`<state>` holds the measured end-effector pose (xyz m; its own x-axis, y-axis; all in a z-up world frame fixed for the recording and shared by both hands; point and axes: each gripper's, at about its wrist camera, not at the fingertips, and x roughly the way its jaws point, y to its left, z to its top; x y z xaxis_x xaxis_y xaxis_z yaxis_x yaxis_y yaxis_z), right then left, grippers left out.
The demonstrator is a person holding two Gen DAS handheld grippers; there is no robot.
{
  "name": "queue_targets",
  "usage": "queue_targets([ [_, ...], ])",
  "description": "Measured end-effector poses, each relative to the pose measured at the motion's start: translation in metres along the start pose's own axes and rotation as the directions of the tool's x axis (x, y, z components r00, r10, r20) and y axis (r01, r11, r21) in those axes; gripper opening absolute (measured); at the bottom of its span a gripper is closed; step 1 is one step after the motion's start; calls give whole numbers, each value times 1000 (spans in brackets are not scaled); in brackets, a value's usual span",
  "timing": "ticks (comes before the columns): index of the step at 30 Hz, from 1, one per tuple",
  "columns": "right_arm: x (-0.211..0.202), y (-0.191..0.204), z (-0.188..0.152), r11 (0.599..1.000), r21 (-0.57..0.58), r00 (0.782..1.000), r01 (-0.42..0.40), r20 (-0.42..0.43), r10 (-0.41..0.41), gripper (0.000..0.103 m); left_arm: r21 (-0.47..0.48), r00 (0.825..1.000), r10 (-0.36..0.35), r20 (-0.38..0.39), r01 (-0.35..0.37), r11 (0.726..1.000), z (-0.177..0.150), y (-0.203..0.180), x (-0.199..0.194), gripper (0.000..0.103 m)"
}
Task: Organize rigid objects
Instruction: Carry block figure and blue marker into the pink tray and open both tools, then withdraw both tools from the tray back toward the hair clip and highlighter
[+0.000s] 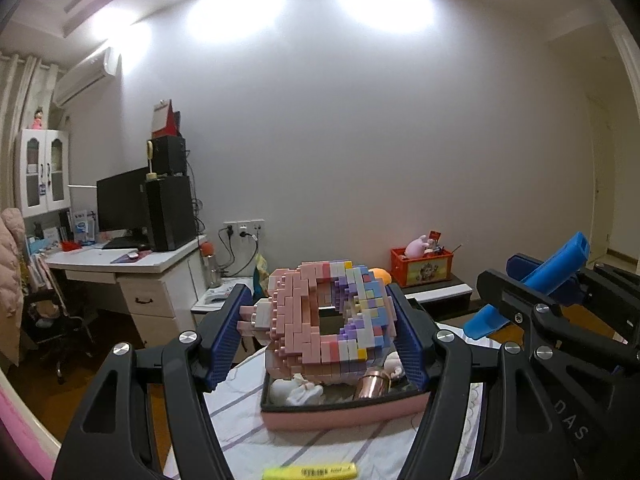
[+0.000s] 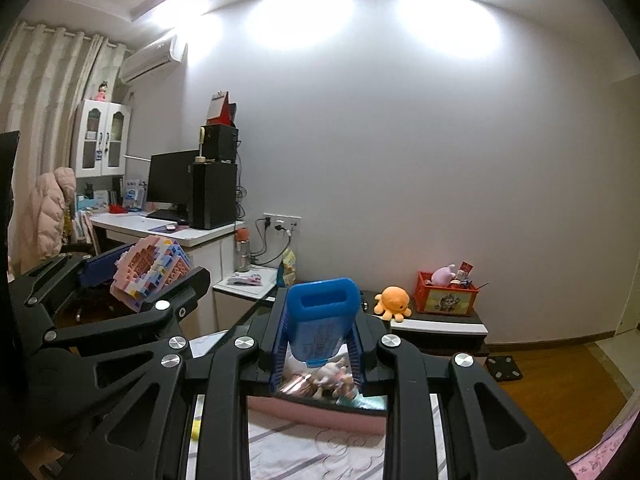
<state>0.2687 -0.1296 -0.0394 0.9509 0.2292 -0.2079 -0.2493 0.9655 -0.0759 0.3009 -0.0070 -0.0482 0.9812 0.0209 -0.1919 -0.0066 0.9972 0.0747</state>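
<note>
My left gripper point(image 1: 320, 320) is shut on a pink and pastel brick-built ring model point(image 1: 320, 320), held above a pink tray point(image 1: 340, 414). The tray holds a white pouch point(image 1: 298, 390), a copper cup point(image 1: 372, 386) and small figures. My right gripper point(image 2: 320, 332) is shut on a blue plastic case point(image 2: 322, 316), held over the same tray point(image 2: 320, 410). The right gripper with the blue case point(image 1: 532, 288) shows at the right of the left wrist view. The left gripper with the brick model point(image 2: 150, 276) shows at the left of the right wrist view.
The tray lies on a striped white bedsheet point(image 1: 320, 448). A yellow highlighter point(image 1: 310, 472) lies near the front. Behind are a white desk point(image 1: 120, 264) with monitor, an orange octopus plush point(image 2: 392, 300) and an orange crate of toys point(image 2: 446, 294) on a low cabinet.
</note>
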Motion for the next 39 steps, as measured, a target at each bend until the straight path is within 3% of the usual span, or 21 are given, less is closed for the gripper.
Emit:
queue_targets([
  [8, 67, -18, -8, 1000, 2, 997, 16, -76, -15, 26, 3, 992, -63, -112, 64, 998, -6, -10, 88, 68],
  [12, 108, -26, -19, 1000, -7, 990, 12, -143, -12, 26, -21, 966, -123, -228, 121, 992, -27, -9, 141, 68],
  [18, 180, -38, -52, 999, -24, 951, 22, -309, -28, 26, -26, 916, -139, -377, 140, 990, -64, -15, 205, 69],
  [22, 209, -45, -73, 998, -38, 915, 48, -399, -59, 27, 4, 902, -109, -419, 122, 992, -75, -19, 218, 70],
  [24, 214, -48, -78, 999, -18, 911, 46, -409, -49, 27, -3, 896, -111, -431, 121, 993, -78, -18, 222, 72],
  [28, 217, -54, -82, 999, 2, 907, 41, -419, -37, 30, 1, 901, -110, -420, 121, 993, -77, -15, 218, 87],
  [31, 213, -57, -78, 998, 2, 910, 63, -412, -57, 51, -17, 909, -112, -401, 114, 993, -70, -9, 204, 92],
  [35, 189, -67, -63, 996, 67, 931, 61, -363, -33, 80, -60, 935, -116, -336, 102, 993, -51, 8, 174, 103],
  [39, 154, -67, -43, 993, 113, 954, 21, -299, 14, 84, -79, 955, -115, -273, 96, 992, -36, 19, 134, 103],
])
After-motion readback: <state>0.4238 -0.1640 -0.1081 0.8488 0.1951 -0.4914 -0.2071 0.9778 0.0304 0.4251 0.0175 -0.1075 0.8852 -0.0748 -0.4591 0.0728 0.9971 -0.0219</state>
